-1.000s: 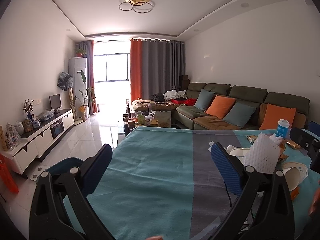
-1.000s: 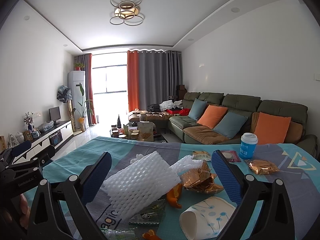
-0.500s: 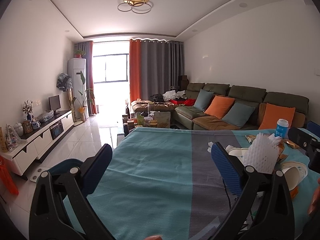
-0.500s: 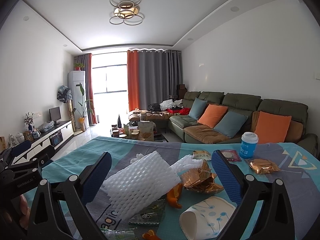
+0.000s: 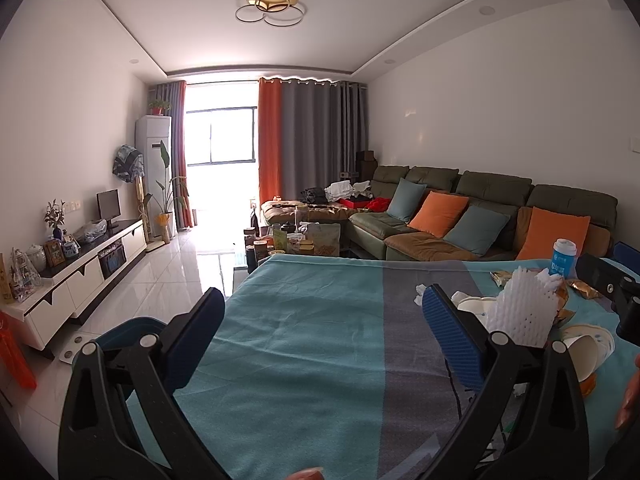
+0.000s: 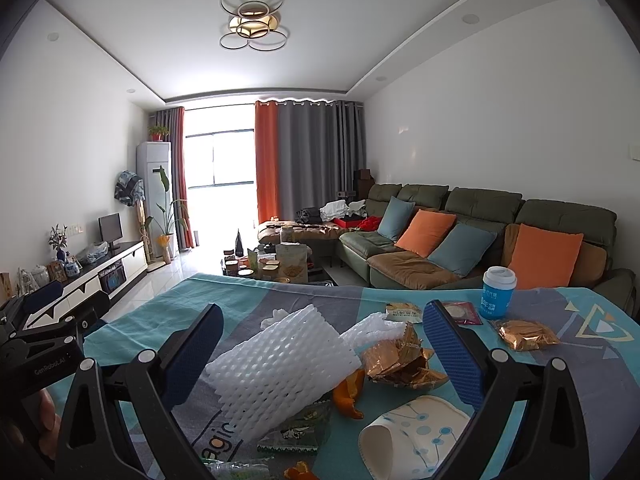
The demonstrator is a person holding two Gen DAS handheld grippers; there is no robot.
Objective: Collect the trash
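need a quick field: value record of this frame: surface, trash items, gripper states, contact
surface: table under a teal and grey cloth
trash pile: white foam net sleeve, crumpled gold wrapper, orange peel, tipped paper cup, second gold wrapper
upright item: blue cup with white lid, behind the pile
left gripper: open, over bare cloth, pile to its right
right gripper: open, pile between its fingers in view
contact: none visible
bin: cannot tell; a blue object shows beside the table
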